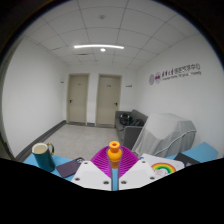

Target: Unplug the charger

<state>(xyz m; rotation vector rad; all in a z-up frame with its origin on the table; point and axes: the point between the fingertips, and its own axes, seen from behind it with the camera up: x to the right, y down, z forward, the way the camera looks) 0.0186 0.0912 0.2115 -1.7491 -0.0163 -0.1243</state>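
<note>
My gripper [114, 170] points out into the room, above a light blue table [70, 163]. Its white fingers [95, 178] stand close together, with the purple pads [100, 160] fanned out on either side. Between the pads a slim blue piece [115, 175] runs up to an orange knob-like tip [114, 149]. Both pads press on it, so the gripper is shut on this orange-tipped blue piece. No socket, power strip or cable shows anywhere in the view.
A dark green mug [42, 155] stands on the table left of the fingers. A rainbow-printed item [161, 168] lies to their right. Beyond are a covered white chair [165, 133], a dark seat [128, 124], two doors [92, 98] and a wall sign [185, 70].
</note>
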